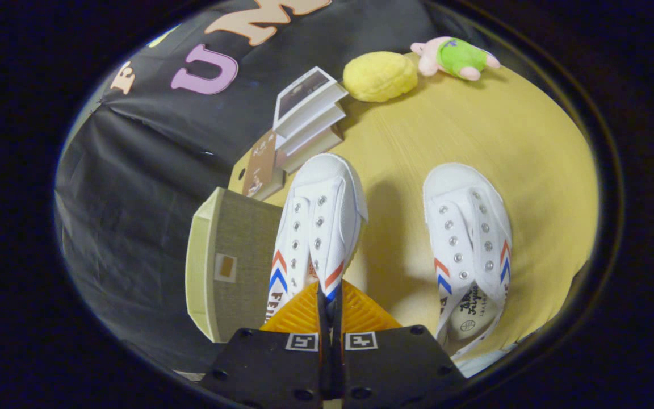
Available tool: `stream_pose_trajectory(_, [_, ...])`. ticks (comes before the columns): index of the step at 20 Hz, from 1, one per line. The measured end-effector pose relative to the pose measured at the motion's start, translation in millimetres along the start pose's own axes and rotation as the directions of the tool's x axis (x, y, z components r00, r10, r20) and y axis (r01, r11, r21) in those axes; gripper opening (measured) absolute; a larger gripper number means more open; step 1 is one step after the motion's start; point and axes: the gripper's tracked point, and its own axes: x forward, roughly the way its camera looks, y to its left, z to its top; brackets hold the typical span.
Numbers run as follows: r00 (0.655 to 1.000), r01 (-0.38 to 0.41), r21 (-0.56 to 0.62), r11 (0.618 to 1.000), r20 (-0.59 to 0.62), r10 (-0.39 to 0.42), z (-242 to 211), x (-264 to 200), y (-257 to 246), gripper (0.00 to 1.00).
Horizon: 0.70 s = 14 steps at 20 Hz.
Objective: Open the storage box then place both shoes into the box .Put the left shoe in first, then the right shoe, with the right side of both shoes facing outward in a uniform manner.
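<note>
My gripper (329, 298) is shut on the heel-side collar of a white canvas shoe (318, 218) with red and blue chevrons, its toe pointing away from me. The shoe hangs lifted above the table edge. A second matching white shoe (469, 244) rests on the yellow table (474, 130) to the right of the held one. Left of the held shoe stands the storage box (230, 267), a beige fabric box with a cream rim and a small label on its side. Whether its lid is open I cannot tell.
A stack of books (304, 125) lies beyond the held shoe near the table's far-left edge. A yellow plush bun (380, 76) and a pink and green plush toy (455, 57) sit at the far side. Black cloth wall hangs on the left.
</note>
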Motion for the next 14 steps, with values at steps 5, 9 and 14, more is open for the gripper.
stream_pose_trajectory(5, [0.998, -0.051, -0.028, 0.998, 0.041, 0.052, 16, -23, 57, 0.03])
stream_pose_trajectory(9, [0.993, -0.097, -0.064, 0.993, 0.063, 0.101, 21, -32, 106, 0.03])
stream_pose_trajectory(14, [0.985, -0.158, -0.103, 0.982, 0.057, 0.164, 13, -23, 164, 0.03])
